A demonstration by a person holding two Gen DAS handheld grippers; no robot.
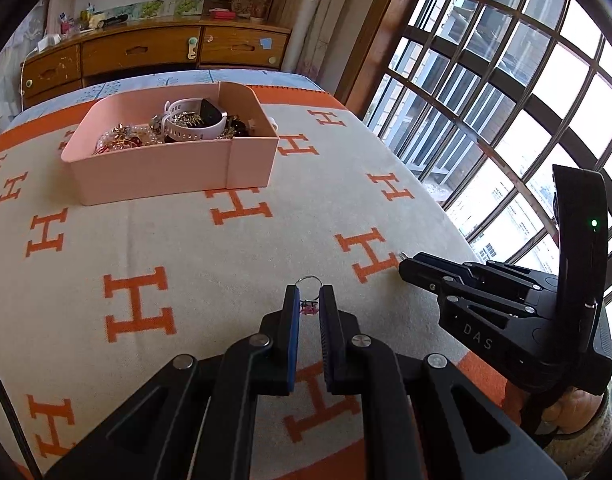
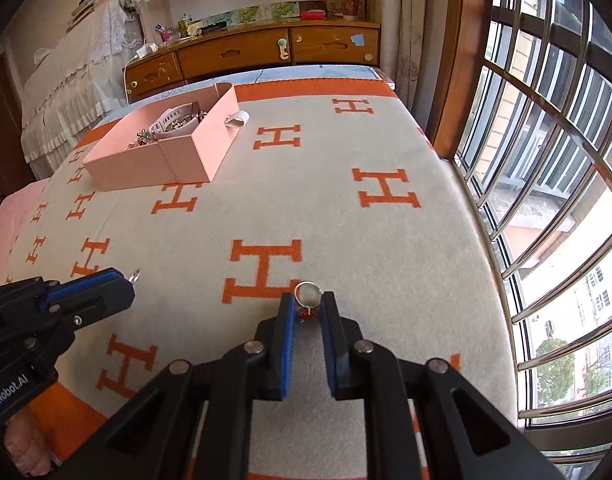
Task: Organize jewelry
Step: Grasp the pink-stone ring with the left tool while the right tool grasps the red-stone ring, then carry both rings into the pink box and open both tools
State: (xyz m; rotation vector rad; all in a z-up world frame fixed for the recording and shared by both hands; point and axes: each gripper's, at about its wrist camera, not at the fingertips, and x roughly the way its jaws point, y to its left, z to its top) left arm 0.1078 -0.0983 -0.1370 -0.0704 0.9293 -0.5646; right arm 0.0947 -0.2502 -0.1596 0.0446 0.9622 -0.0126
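Left gripper (image 1: 309, 294) pinches a silver ring (image 1: 309, 281) with a pink stone; right gripper (image 2: 308, 300) clamps a second ring (image 2: 307, 294), red-stoned. Both rings half-hidden by pads. The pink box (image 1: 173, 168) on the blanket (image 1: 185, 240) holds tangled, indistinct jewelry (image 1: 173, 128).

The blanket (image 2: 386, 264) lies bare and flat across its whole middle, from the two grippers up toward 12 o'clock, so a hand could pass freely there. The one obstacle on it is the pink box (image 1: 173, 168), standing at about 11 o'clock, its walls upright and its top open for entry from above. A small white piece (image 2: 235, 121) lies just beside the box's far right corner. From 1 to 4 o'clock the barred window (image 2: 546, 160) closes off the bed's edge. At 12 o'clock the wooden drawers (image 1: 145, 52) block the far end.
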